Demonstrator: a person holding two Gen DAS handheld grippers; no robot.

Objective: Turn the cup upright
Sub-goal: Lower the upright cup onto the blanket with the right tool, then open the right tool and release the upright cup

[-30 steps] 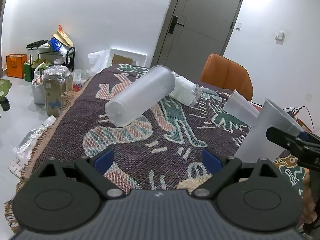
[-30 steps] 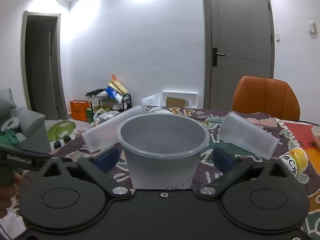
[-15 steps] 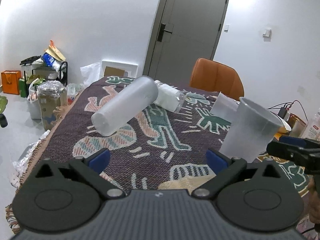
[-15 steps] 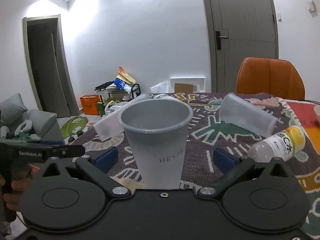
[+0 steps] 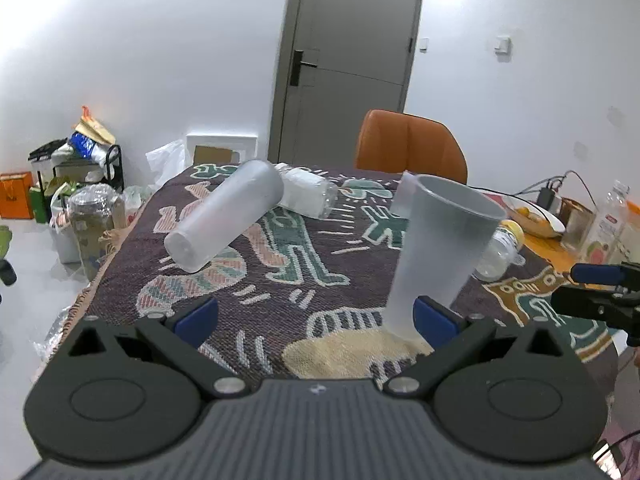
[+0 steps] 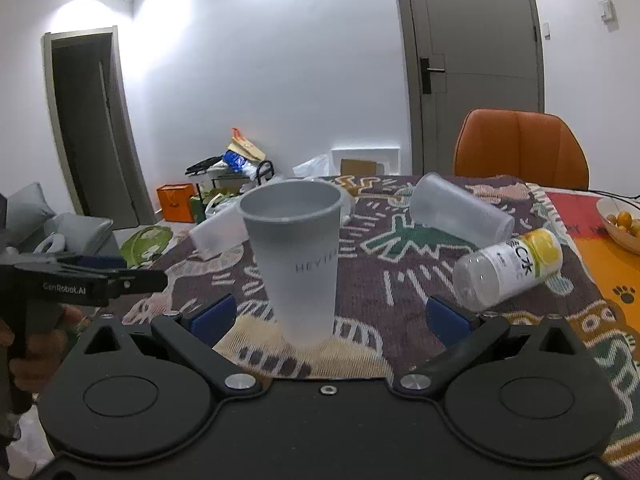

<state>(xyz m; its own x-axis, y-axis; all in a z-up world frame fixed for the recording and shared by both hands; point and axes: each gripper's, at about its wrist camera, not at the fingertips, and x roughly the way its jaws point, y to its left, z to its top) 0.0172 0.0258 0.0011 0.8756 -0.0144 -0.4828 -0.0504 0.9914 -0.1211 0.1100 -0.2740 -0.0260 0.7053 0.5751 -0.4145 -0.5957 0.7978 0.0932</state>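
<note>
The frosted cup is standing with its open mouth up on a pale patch of the patterned cloth that is covering the surface. In the right wrist view the cup is sitting between the two blue pads of the right tongs, and there is a gap on each side, so these tongs are spread wide and are holding nothing. In the left wrist view the same cup is looking a bit tilted and is showing just behind the blue pad on the right side of the left tongs. I cannot tell if that pad is touching it. The left tongs are also spread wide with nothing between them. A long see-through cup is lying on its side farther back on the cloth, and another see-through cup is lying on its side near the orange chair. A bottle with a yellow cap is lying on its side to the right of the standing cup. A bowl of small orange fruit is sitting at the far right edge. A gray door is showing behind the chair.
</note>
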